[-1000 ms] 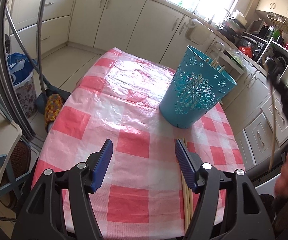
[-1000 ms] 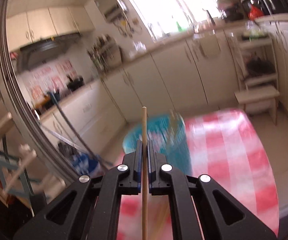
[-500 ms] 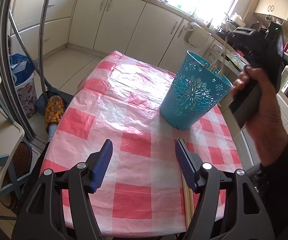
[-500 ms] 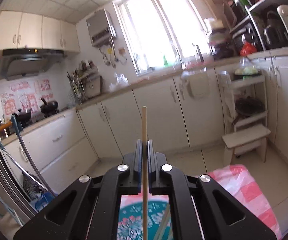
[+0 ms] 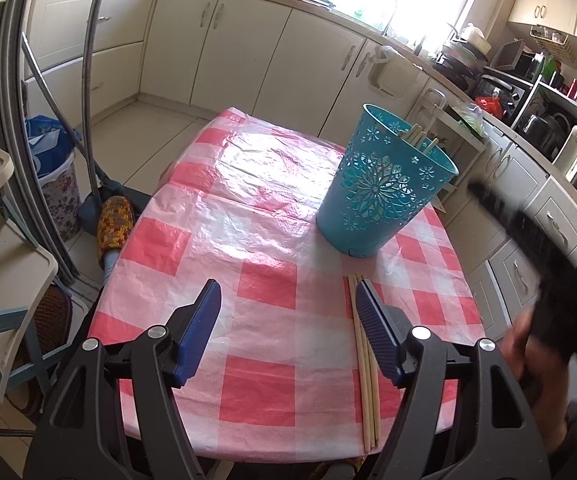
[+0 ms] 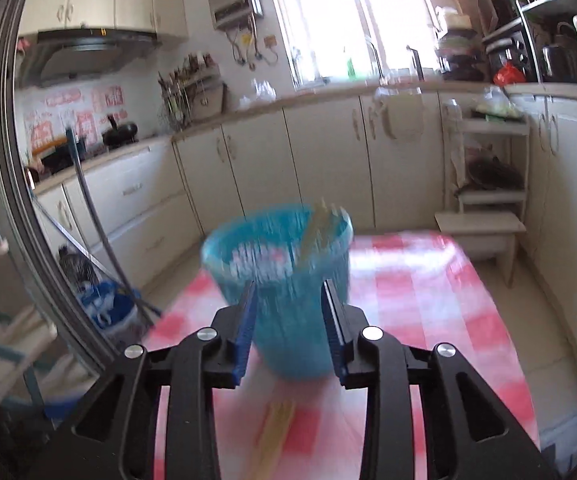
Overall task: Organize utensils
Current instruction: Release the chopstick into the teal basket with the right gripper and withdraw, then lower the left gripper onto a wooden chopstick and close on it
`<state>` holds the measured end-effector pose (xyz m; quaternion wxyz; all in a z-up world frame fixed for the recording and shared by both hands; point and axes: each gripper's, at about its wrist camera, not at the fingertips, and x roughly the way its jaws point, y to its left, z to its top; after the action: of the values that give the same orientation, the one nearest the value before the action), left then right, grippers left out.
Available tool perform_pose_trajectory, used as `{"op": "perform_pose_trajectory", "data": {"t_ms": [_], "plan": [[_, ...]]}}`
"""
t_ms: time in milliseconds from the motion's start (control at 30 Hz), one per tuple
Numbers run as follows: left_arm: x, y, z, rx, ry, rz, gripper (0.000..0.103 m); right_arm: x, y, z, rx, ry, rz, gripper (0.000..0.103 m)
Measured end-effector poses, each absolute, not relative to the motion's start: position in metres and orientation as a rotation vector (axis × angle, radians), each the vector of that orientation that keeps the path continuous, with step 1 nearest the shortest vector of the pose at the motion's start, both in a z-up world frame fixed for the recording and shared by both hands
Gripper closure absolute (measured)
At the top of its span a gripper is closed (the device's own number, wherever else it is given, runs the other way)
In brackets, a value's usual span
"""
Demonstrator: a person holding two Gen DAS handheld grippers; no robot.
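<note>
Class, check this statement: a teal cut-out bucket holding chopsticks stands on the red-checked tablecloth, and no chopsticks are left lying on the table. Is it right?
Not quite. The teal bucket does hold chopsticks and stands on the red-checked tablecloth, but loose chopsticks lie on the table before it, beside the left gripper's right finger. The left wrist view shows this.

Glossy plastic tablecloth [image 5: 256, 184], wooden chopsticks [image 5: 366, 376]

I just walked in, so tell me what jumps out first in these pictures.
A teal cut-out bucket stands on the pink checked tablecloth with chopsticks inside. More loose chopsticks lie near the table's front edge, beside the open left gripper.
</note>
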<state>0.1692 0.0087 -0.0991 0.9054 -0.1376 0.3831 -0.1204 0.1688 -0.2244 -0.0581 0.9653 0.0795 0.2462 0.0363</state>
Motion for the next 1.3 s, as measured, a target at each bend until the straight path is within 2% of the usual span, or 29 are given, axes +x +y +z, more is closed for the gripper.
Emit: {"op": "perform_pose_trajectory", "data": {"t_ms": [233,433,667,1300], "plan": [[0.149,-0.002,-0.088,-0.217,0.775,-0.252,0.033,0.13,-0.239,-0.125,0.209,0.713,-0.004,0.07],[0.134,-0.005,-0.079,-0.174,0.753,-0.246,0.03,0.127,-0.239,-0.135,0.17,0.726,-0.043,0.066],[0.123,-0.004,-0.073,-0.145,0.742,-0.234,0.027,0.126,-0.233,-0.14,0.145,0.752,-0.024,0.066],[0.128,-0.005,-0.099,-0.112,0.834,-0.199,0.024,0.146,-0.186,-0.154,0.074,0.838,0.083,0.066]]}}
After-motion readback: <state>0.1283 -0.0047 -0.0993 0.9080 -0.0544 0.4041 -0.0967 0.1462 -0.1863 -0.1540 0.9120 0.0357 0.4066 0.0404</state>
